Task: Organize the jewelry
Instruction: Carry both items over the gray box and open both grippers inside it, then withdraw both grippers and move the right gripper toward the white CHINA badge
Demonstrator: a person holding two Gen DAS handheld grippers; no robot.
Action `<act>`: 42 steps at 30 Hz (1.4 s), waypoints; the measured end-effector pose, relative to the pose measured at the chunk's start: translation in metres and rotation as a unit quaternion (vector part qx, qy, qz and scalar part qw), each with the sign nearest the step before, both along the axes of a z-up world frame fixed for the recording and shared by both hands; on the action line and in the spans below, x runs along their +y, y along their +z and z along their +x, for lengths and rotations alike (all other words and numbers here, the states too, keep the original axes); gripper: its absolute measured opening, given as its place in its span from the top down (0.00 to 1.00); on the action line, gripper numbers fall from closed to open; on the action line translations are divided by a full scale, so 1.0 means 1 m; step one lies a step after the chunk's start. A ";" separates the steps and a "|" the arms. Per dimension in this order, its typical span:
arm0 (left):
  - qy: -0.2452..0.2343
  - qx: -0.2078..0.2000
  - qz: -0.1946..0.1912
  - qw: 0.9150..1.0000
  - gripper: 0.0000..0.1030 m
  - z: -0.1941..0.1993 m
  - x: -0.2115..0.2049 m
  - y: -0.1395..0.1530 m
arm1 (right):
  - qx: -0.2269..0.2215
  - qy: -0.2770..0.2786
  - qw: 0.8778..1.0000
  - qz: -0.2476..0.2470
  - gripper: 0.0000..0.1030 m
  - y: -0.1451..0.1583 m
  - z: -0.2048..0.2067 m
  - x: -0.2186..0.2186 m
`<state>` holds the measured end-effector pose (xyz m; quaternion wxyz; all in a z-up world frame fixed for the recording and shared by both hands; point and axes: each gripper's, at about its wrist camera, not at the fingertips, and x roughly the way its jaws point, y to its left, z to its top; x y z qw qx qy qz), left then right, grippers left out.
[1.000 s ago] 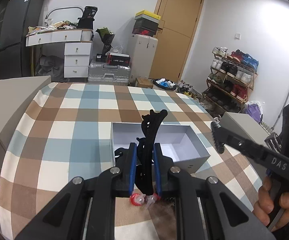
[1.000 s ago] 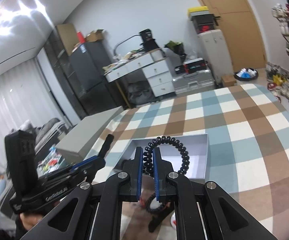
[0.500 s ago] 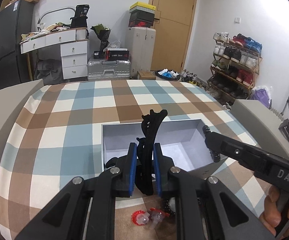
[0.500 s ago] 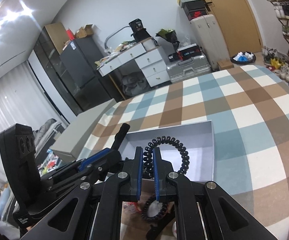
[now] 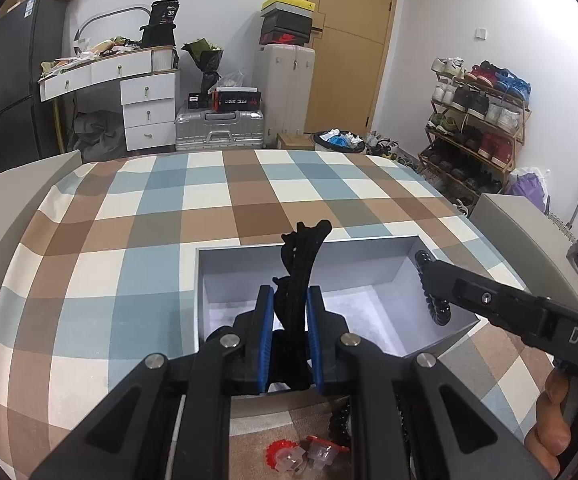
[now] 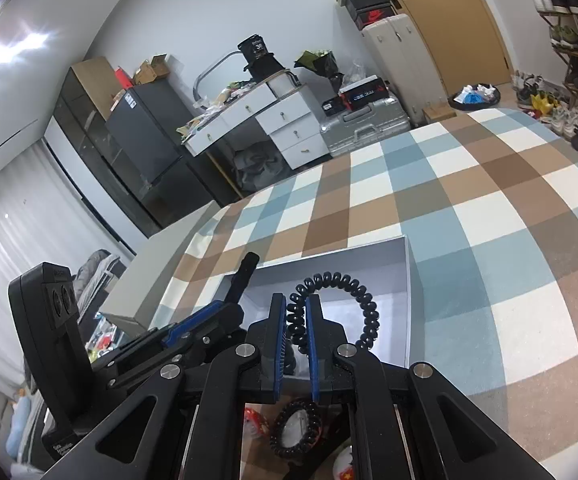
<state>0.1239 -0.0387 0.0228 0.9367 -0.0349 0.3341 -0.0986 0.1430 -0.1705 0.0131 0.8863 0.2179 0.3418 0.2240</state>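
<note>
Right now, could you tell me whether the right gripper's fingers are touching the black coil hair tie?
Touching: in the right wrist view both blue fingers pinch the black coil hair tie, its loop arching over the grey box.

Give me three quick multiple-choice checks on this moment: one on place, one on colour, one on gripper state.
1. The open box sits:
A. on the checked cloth
B. on the shoe rack
C. on the suitcase

2. The coiled hair tie is:
A. red
B. black
C. white

3. The right gripper is:
A. wide open, empty
B. shut on the coiled hair tie
C. out of view

Answers:
1 A, checks surround the box.
2 B, every coil is black.
3 B, its blue pads pinch the coil above the box.
</note>
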 end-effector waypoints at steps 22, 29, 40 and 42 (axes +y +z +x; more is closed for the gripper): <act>0.001 0.014 0.012 1.000 0.89 0.002 -0.006 0.001 | -0.001 0.007 1.000 -0.018 0.73 0.007 -0.006 0.003; 0.007 0.000 0.002 1.000 0.26 -0.018 0.003 0.014 | -0.025 -0.008 0.998 -0.063 0.15 0.024 -0.034 -0.009; 0.050 0.000 -0.024 0.998 0.01 -0.060 0.029 0.005 | 0.023 -0.014 0.986 -0.163 0.00 0.008 -0.061 -0.019; 0.051 0.003 -0.012 0.999 0.01 -0.062 0.028 -0.003 | 0.023 -0.014 0.983 -0.179 0.00 0.003 -0.066 -0.020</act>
